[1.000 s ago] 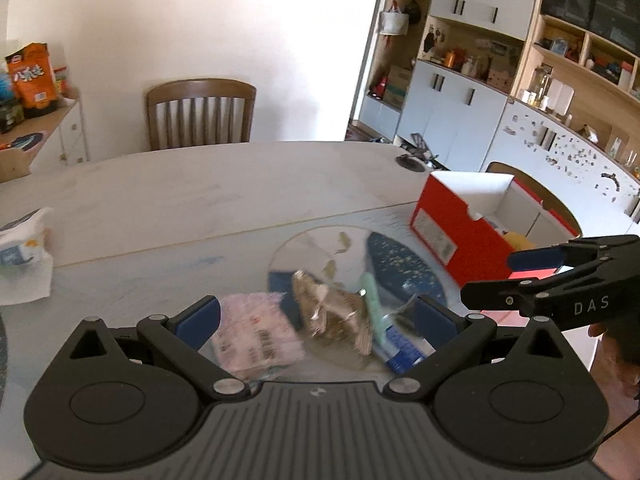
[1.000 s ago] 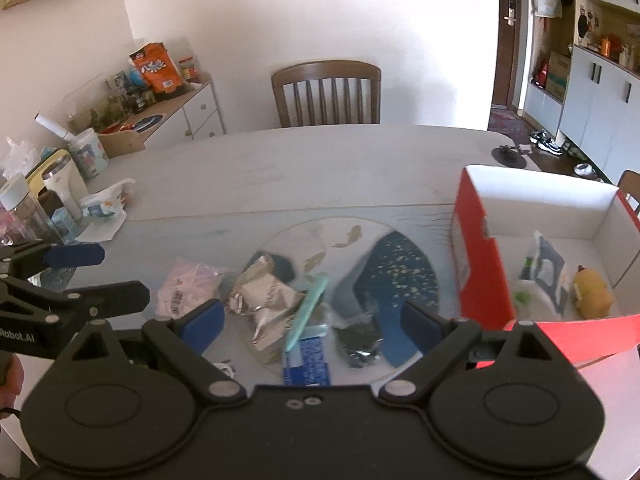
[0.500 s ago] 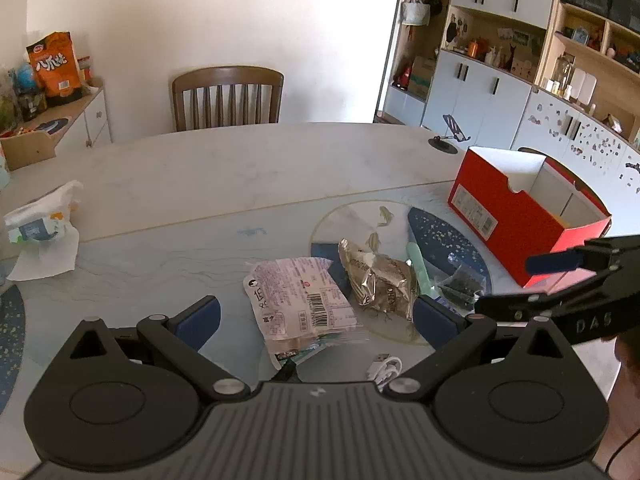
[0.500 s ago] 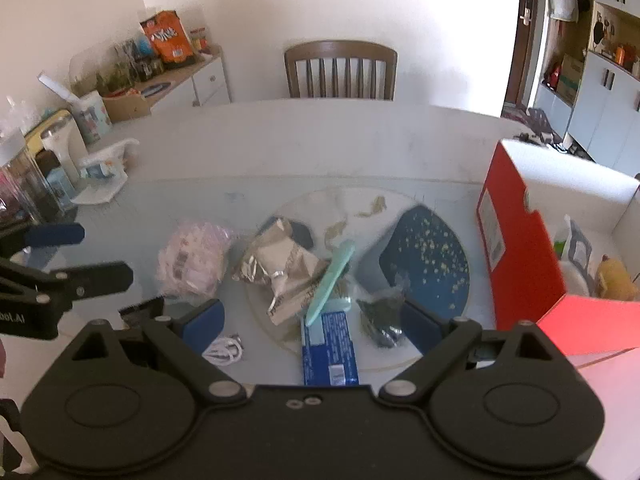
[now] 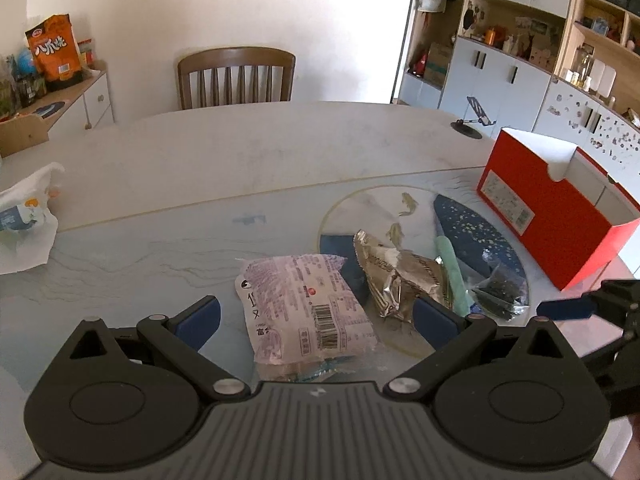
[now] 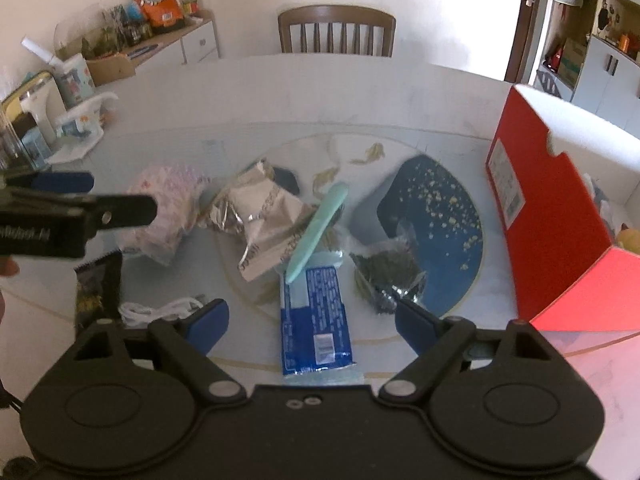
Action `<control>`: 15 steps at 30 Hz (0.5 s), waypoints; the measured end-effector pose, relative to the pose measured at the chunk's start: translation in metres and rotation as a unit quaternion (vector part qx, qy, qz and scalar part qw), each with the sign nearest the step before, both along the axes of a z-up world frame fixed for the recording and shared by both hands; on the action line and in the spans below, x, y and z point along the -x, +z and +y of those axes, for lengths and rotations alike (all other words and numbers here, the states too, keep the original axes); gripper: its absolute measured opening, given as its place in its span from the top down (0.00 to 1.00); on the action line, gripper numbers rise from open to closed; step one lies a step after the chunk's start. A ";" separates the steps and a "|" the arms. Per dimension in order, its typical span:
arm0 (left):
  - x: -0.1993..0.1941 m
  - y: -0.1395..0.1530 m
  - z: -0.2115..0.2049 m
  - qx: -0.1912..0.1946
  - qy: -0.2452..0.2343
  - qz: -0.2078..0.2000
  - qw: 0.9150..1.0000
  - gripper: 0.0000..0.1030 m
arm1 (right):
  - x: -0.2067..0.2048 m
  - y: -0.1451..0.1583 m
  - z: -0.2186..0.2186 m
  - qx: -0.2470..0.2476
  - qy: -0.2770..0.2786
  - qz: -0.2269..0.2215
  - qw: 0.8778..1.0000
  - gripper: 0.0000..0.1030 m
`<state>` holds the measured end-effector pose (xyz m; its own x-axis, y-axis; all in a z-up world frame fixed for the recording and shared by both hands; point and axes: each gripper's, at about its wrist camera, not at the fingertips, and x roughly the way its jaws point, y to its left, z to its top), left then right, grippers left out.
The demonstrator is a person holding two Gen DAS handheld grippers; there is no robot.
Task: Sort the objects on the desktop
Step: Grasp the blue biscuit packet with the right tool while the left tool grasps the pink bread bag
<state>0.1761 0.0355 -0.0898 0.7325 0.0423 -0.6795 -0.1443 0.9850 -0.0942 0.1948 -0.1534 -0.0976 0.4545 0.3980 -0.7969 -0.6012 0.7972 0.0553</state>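
the desktop objects lie in a loose cluster on the near part of the table (image 5: pixel 248 148): a pink packet (image 5: pixel 308 308) on the left, a crumpled silver packet (image 6: pixel 262 216) touching it, a mint-green stick (image 6: pixel 318 230) leaning across a blue packet (image 6: pixel 316 320), and a small dark bag (image 6: pixel 390 276) on the right. a black sachet (image 6: pixel 98 286) and a white cable (image 6: pixel 160 308) lie nearer the front edge. the surface is pale marble with a round painted mat (image 6: pixel 432 216) under the heap. a red box (image 6: pixel 560 220), open at the top, stands just right of the cluster. a wooden chair (image 5: pixel 236 76) sits at the far side, a sideboard (image 5: pixel 48 108) at left, cabinets (image 5: pixel 500 76) at right. the far half of the table is bare. the left gripper (image 5: pixel 316 318) stands wide over the pink packet, not pressing it. the right gripper (image 6: pixel 312 322), wide, is closing slightly over the blue packet without touching it.
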 end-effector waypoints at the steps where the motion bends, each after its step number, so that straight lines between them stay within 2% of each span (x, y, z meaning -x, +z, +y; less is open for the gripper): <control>1: -0.002 -0.001 0.000 -0.002 0.001 0.001 1.000 0.00 | -0.001 -0.002 0.001 0.001 0.002 0.002 1.000 0.14; 15: -0.019 -0.015 -0.003 -0.008 0.000 0.013 1.000 0.01 | -0.008 -0.018 0.009 0.016 0.005 0.008 1.000 0.25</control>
